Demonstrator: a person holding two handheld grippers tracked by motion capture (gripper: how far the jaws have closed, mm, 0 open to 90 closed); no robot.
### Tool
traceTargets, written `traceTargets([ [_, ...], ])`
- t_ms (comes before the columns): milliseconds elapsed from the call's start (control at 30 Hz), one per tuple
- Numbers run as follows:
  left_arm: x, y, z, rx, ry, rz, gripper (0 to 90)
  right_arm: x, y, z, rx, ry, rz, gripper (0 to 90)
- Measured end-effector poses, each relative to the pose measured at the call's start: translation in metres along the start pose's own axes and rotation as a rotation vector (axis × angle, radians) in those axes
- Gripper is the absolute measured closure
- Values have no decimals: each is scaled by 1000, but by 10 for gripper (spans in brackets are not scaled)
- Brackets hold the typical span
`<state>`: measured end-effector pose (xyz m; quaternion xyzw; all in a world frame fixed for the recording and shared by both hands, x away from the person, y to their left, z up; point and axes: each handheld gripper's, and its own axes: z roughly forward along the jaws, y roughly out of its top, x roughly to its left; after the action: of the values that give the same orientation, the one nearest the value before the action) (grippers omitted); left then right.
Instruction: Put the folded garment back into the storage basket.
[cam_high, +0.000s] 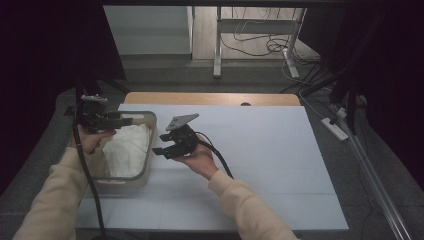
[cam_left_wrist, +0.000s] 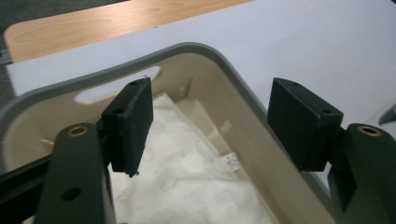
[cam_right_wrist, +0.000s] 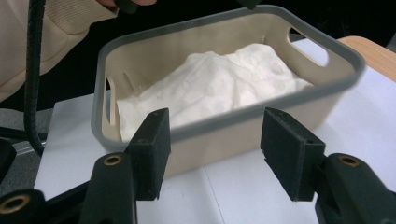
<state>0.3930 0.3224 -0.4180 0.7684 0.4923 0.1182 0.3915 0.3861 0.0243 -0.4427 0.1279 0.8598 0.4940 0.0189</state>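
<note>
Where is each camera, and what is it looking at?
High view: sits above the person's side of the table, looking forward and down; both sleeved forearms, left gripper and right gripper show.
Left gripper view: rides on the left gripper, looking down into the basket; its two black jaws show, open.
Right gripper view: rides on the right gripper, facing the basket's long side; its open jaws, plus a sleeve beyond.
Shared: all three see the basket and the white cloth in it.

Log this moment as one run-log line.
left gripper: open, over basket | right gripper: open, beside basket | white cloth: in basket
</note>
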Motion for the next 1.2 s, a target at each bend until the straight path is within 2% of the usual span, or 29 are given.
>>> traceTargets([
  [200,-18,-1,3,-9,-12,19,312,-10,-19,-27,-13,-20,25,410],
  [500,-49,-7,3,-27,-29,52,289,-20,-44,-77,-31,-90,55,402],
  [867,-87,-14,12,-42,-79,83,284,-27,-76,-136,-50,-162,92,400],
  [1100,-103,-22,18,-46,-89,77,284,-30,-97,-165,-50,-199,117,404],
  [1200,-114,-28,21,-44,-90,89,283,-31,-106,-176,-48,-214,125,405],
])
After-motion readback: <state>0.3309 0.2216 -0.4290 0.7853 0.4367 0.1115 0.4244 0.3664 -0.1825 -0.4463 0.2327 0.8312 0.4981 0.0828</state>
